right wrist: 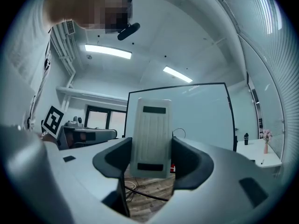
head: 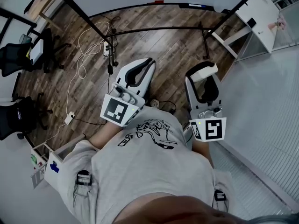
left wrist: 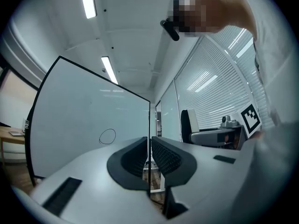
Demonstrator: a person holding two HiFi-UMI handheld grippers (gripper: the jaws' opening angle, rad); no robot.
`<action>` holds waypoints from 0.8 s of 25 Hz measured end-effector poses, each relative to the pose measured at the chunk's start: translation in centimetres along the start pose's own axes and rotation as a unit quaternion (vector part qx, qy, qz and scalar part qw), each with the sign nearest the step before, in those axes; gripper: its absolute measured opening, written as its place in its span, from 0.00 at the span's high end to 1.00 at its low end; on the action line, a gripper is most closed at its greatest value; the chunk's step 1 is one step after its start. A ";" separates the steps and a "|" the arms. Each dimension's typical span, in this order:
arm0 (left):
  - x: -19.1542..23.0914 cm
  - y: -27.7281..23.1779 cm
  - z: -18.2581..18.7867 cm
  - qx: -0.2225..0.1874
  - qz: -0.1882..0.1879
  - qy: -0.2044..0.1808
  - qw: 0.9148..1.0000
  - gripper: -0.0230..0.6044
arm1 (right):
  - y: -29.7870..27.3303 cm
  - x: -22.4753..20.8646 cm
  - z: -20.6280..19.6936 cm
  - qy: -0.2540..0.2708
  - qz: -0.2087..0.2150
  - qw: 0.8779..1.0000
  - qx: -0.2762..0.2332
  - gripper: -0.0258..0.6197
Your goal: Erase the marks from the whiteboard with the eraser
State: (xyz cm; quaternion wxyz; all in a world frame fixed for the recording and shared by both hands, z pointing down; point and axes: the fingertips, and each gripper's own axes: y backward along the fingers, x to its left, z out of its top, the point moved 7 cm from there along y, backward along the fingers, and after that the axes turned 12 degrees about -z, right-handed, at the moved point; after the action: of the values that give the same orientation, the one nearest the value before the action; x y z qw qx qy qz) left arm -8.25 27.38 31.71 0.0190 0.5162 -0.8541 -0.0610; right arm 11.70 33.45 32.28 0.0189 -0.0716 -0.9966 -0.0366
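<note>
The whiteboard (left wrist: 84, 120) stands ahead on a black frame, and a thin drawn circle (left wrist: 107, 136) is the mark I can see on it. In the right gripper view the whiteboard (right wrist: 203, 113) carries a curved mark (right wrist: 179, 133), partly hidden by the eraser. My right gripper (right wrist: 150, 160) is shut on the white ribbed eraser (right wrist: 150, 134), held upright. In the head view the right gripper (head: 204, 71) holds the eraser (head: 210, 70) at chest height. My left gripper (left wrist: 150, 155) is shut and empty, and in the head view the left gripper (head: 145, 65) hangs over the wooden floor.
Two black office chairs (head: 14, 59) stand at the left. White cables (head: 86, 48) and a power strip (head: 69, 119) lie on the floor. A white desk (head: 261, 8) is at the upper right. A blind-covered glass wall (left wrist: 219, 92) runs along the right side.
</note>
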 end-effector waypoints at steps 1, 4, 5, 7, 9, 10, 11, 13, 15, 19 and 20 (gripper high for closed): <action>0.2 -0.2 0.0 0.002 0.002 0.000 1.000 0.89 | -0.2 -0.2 -0.1 0.001 0.000 1.000 0.000 0.55; 0.7 -0.7 0.0 0.003 0.005 -0.004 1.000 0.89 | -0.9 -0.7 -0.3 -0.001 0.000 1.000 0.000 0.55; 0.9 -0.8 -0.1 0.002 0.006 -0.005 1.000 0.89 | -1.2 -0.8 -0.5 -0.001 0.000 1.000 0.001 0.55; 1.5 -1.0 -0.2 -0.003 0.007 -0.007 1.000 0.89 | -1.9 -0.8 -0.7 -0.001 0.002 1.000 0.002 0.55; 2.3 -1.0 -0.4 -0.003 0.010 -0.006 1.000 0.89 | -2.9 -0.7 -0.7 0.001 0.006 1.000 0.003 0.55; 2.8 -1.1 -0.4 -0.003 0.012 -0.005 1.000 0.89 | -3.4 -0.7 -0.7 0.001 0.008 1.000 0.004 0.55; 3.2 -1.3 -0.4 -0.003 0.012 -0.005 1.000 0.89 | -3.9 -0.8 -0.8 0.002 0.010 1.000 0.005 0.55; 4.1 -1.9 -0.4 -0.005 0.011 -0.006 1.000 0.89 | -5.0 -1.0 -0.8 0.003 0.012 1.000 0.006 0.55; 5.1 -2.4 -0.4 -0.004 0.010 -0.008 1.000 0.89 | -6.2 -1.1 -0.8 0.005 0.014 1.000 0.005 0.55; 7.4 -3.5 -0.6 -0.006 0.010 -0.008 1.000 0.89 | -8.8 -1.3 -0.9 0.010 0.017 1.000 0.007 0.55; 8.0 -3.9 -0.6 -0.006 0.010 -0.008 1.000 0.89 | -9.6 -1.3 -1.0 0.011 0.017 1.000 0.008 0.55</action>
State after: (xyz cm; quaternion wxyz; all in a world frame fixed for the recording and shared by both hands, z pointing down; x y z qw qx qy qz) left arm -8.53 18.49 31.57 0.0162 0.5073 -0.8587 -0.0701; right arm 11.68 23.73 32.52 0.0311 -0.0882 -0.9952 -0.0286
